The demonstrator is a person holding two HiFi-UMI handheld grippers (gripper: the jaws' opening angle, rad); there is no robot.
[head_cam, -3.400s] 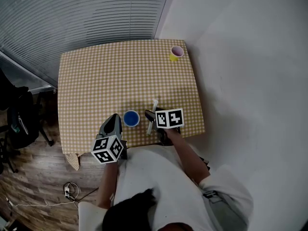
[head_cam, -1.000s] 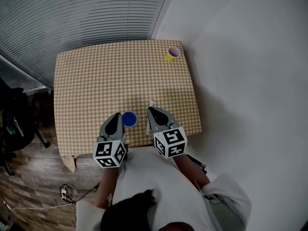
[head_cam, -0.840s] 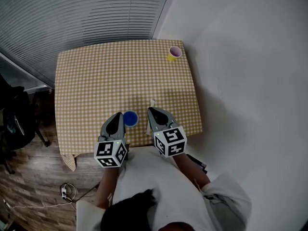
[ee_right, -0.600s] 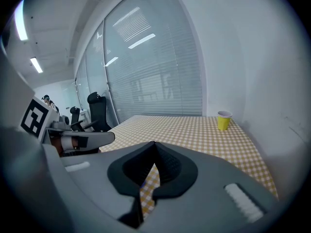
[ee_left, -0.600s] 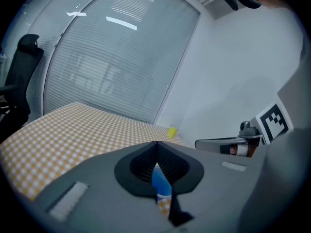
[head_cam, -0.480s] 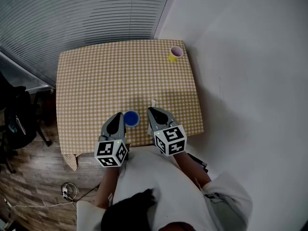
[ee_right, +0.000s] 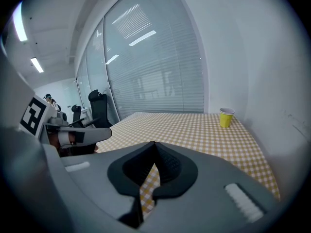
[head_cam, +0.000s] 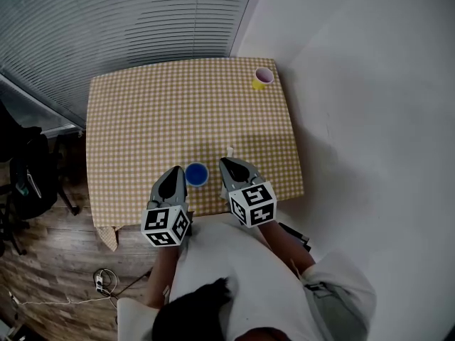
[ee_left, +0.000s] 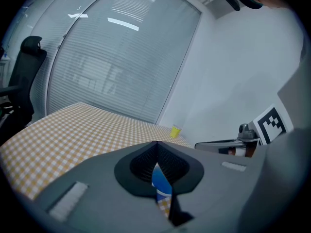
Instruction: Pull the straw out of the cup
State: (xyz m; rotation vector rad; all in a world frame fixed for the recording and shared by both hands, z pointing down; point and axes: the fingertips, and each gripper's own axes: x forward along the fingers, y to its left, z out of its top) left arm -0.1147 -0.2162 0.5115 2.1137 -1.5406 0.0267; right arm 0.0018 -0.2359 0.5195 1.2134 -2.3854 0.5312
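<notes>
Grey left gripper (ee_left: 156, 143), right gripper (ee_right: 154, 143): fingers (ee_left: 137, 165) pressed together, nothing held.

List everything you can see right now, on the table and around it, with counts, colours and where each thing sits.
Yellow-and-white checked tablecloth: one, covers the table.
Round blue cup: one, near edge, between the grippers.
Small yellow cup: one, far right corner.
Thin white straw: one, on the cloth past the right gripper, outside the blue cup, mostly hidden.
Black office chair: one, left of the table.
Grey window blinds: behind the table.
Left gripper: grey, shut, empty, left of the blue cup.
Right gripper: grey, shut, empty, right of it.
</notes>
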